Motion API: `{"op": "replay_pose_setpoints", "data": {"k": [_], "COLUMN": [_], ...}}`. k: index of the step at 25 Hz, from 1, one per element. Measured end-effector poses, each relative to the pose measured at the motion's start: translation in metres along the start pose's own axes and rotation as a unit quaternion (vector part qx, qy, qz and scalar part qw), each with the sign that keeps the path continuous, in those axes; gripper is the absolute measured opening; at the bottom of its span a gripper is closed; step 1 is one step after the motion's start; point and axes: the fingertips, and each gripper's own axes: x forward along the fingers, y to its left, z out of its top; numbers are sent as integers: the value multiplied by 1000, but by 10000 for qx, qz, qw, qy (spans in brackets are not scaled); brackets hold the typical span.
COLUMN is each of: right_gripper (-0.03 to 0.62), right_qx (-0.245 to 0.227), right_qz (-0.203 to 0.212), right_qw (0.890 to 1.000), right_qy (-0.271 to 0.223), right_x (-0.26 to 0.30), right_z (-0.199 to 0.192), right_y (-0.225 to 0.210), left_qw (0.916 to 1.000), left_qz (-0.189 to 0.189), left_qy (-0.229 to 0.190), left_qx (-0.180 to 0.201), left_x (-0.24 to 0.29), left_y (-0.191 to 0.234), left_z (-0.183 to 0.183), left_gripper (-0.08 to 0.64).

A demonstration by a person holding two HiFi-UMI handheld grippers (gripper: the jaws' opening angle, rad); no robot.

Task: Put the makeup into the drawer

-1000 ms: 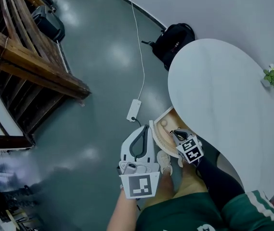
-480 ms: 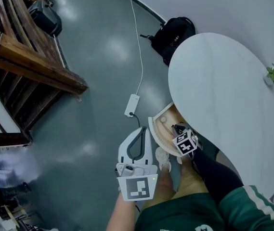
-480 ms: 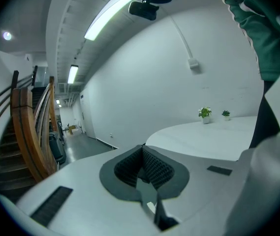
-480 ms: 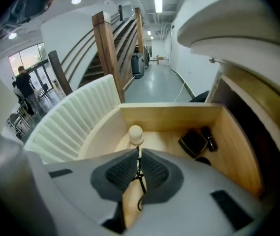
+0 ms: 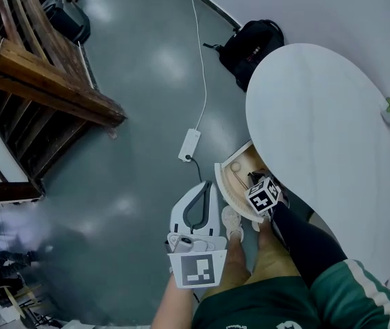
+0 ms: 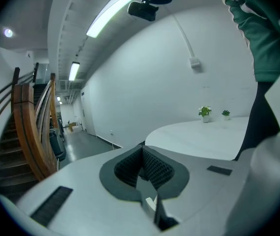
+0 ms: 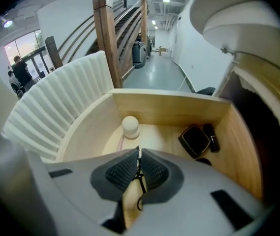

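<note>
**HEAD VIEW**
- Left arm: a bare forearm [image 5: 173,306] comes in from the lower edge. The left tongs [image 5: 205,184] lie nearly level over the grey floor [image 5: 133,115], pointing away from the body with the marker cube facing up.
- Right arm: a dark sleeve [image 5: 301,242] stretches toward the table's edge. The right tongs [image 5: 253,179] tip steeply down into the drawer [image 5: 223,187].
- Drawer: pulled out from under the white oval table [image 5: 318,129], with light wood inside and a curved front.
- Floor: smooth and glossy. A black backpack [image 5: 253,43] and a white power strip [image 5: 190,144] lie on it.

**LEFT GRIPPER VIEW**
- Left tongs: white shells with dark ribbed pads that meet tip to tip, and nothing between them.
- Beyond: the matt white table top, a white wall and a wooden stair rail [image 6: 29,132].

**RIGHT GRIPPER VIEW**
- Right tongs: ribbed dark pads pressed together above the drawer floor. A thin dark strand [image 7: 140,191] shows in the seam, and I cannot tell what it is.
- Drawer front: white, fluted and bowed.
- Drawer walls and floor: pale, smooth wood.
- Makeup: all of it lies inside the drawer. A cream bottle [image 7: 130,127] with a round cap sits near the middle. A square compact [image 7: 196,140] lies by the right wall, with a dark tube [image 7: 211,137] just beside it.
</note>
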Motion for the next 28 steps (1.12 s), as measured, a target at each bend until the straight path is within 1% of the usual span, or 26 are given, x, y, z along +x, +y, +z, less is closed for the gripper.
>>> {"op": "replay_pose_setpoints", "data": {"k": [6, 12, 17, 18, 19, 20, 21, 28], "right_gripper": [29, 29, 35, 59, 131, 227, 262, 259], "right_qx": [-68, -152, -198, -154, -98, -51, -27, -9], "right_qz": [52, -7, 92, 141, 210, 274, 312, 500], "right_qw": [10000, 9998, 9995, 9994, 9993, 9991, 9990, 9987], "right_qy": [33, 118, 233, 266, 300, 324, 329, -50], "right_x": [3, 7, 11, 12, 13, 14, 15, -1], "right_z": [1, 2, 1, 0, -2, -3, -4, 4], "right_y": [3, -1, 1, 1, 2, 3, 4, 12], "left_qw": [10000, 10000, 9999, 9999, 9999, 9999, 9999, 9997], "left_qz": [35, 70, 82, 83, 80, 80, 84, 107], "left_qy": [36, 28, 43, 41, 41, 40, 35, 75], "left_qx": [0, -35, -54, -57, -57, -61, -68, -228], "left_x": [-3, -5, -5, -5, -4, -4, -4, -2], "left_y": [5, 9, 9, 9, 8, 8, 8, 8], "left_z": [-3, -4, -7, -7, -7, -8, -8, -12], "left_gripper": [0, 0, 0, 0, 0, 0, 0, 0]}}
